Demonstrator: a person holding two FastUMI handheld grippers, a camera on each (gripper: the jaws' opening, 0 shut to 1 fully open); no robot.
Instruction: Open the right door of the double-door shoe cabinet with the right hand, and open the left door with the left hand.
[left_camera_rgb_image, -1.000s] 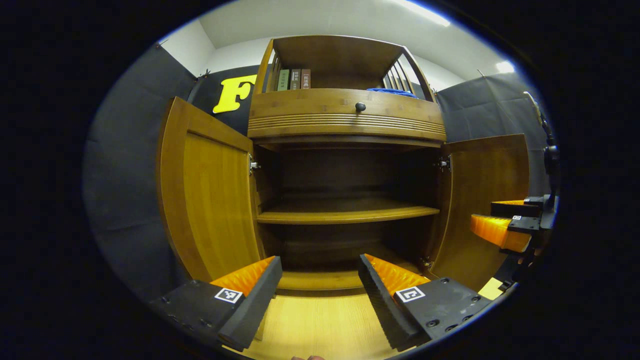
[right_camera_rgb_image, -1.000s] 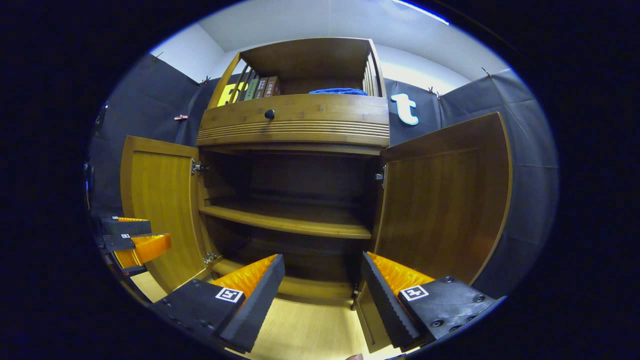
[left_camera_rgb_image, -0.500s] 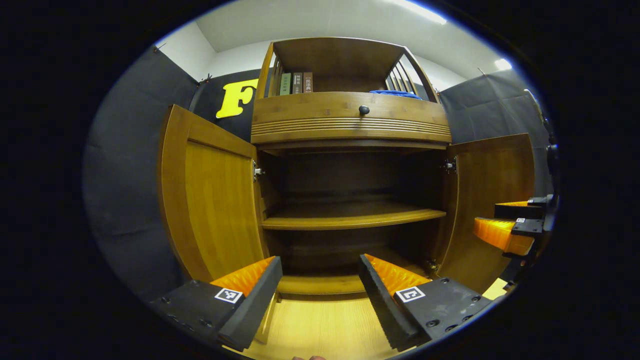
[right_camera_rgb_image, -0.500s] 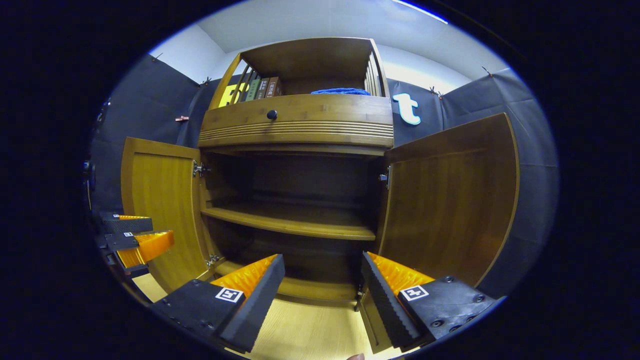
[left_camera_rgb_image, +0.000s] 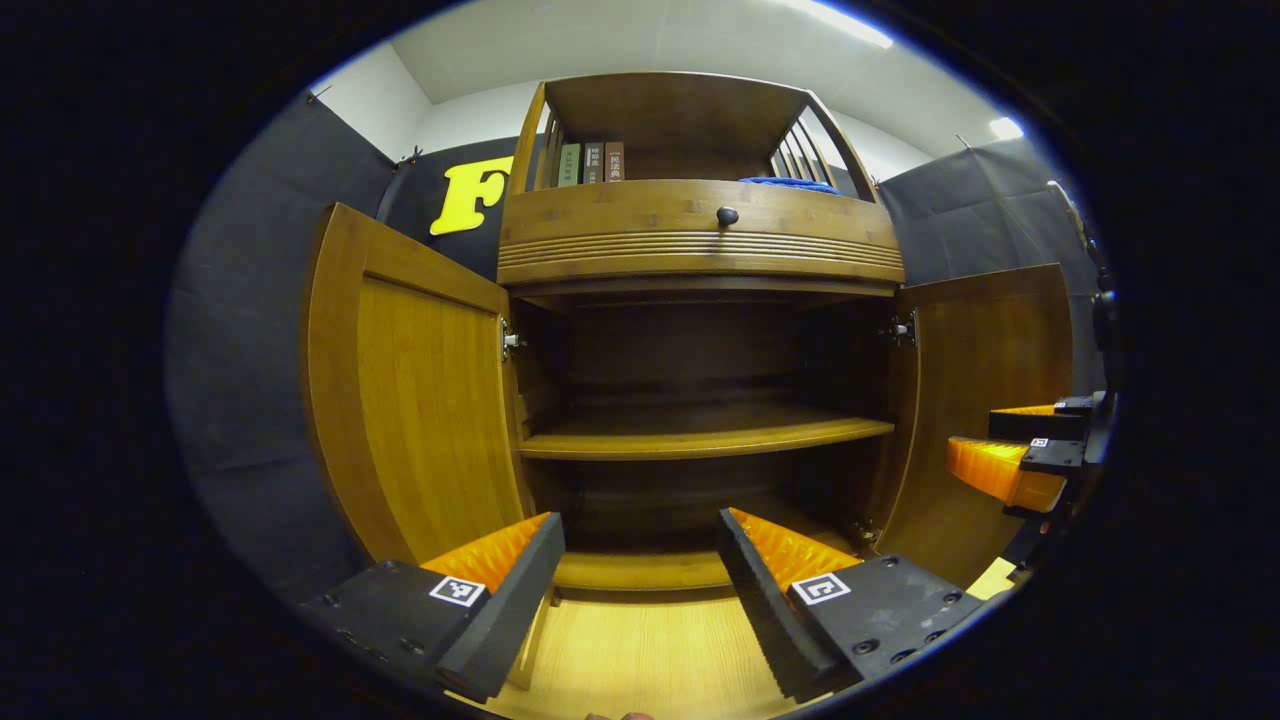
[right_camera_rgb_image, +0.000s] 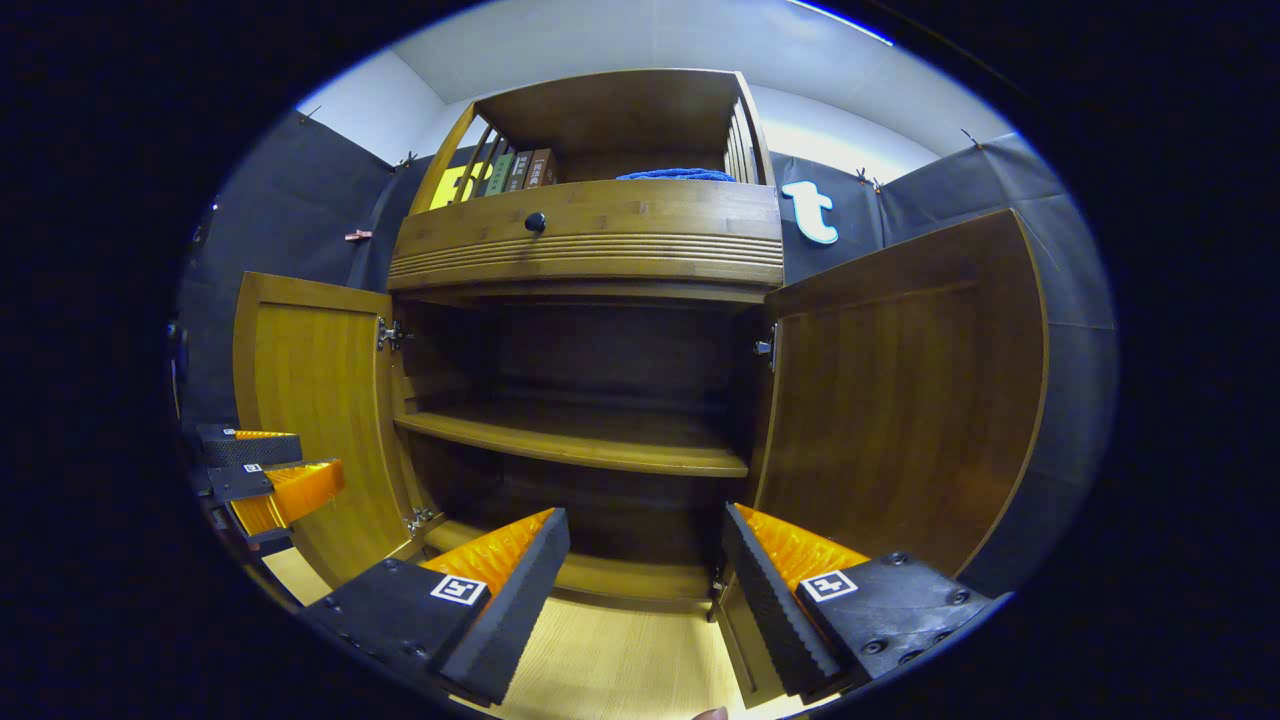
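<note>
The shoe cabinet (left_camera_rgb_image: 700, 240) stands dead ahead of both claws with both of its lower doors swung wide. In the left gripper view the left door (left_camera_rgb_image: 410, 390) hangs out at about 9 o'clock from the dark interior, its inner face toward the camera, and the right door (left_camera_rgb_image: 985, 400) stands out at about 3 o'clock. In the right gripper view the same right door (right_camera_rgb_image: 900, 400) spreads broad at 3 o'clock and the left door (right_camera_rgb_image: 310, 410) at 9 o'clock. Between them the middle shelf (left_camera_rgb_image: 700, 438) and the bottom board lie bare and fully exposed, hinges showing at both upper corners of the opening.

Judged from this, both halves of the task look done: each door is open well past halfway and nothing seems left but to draw back.

The left claw (left_camera_rgb_image: 640, 575) sits at 6 o'clock in its own view, fingers spread apart and holding nothing, clear of the left door's lower edge. The right claw (right_camera_rgb_image: 645, 575) is likewise released and empty, near the right door's bottom corner; whether it touches I cannot tell. Each claw also appears in the other's view, low beside a door.

Farther out, a drawer with a dark knob (left_camera_rgb_image: 727, 215) tops the opening; above it at 12 o'clock sit some books (left_camera_rgb_image: 590, 162) and a blue cloth (left_camera_rgb_image: 790, 184). Pale wood floor (left_camera_rgb_image: 640, 660) lies below.
</note>
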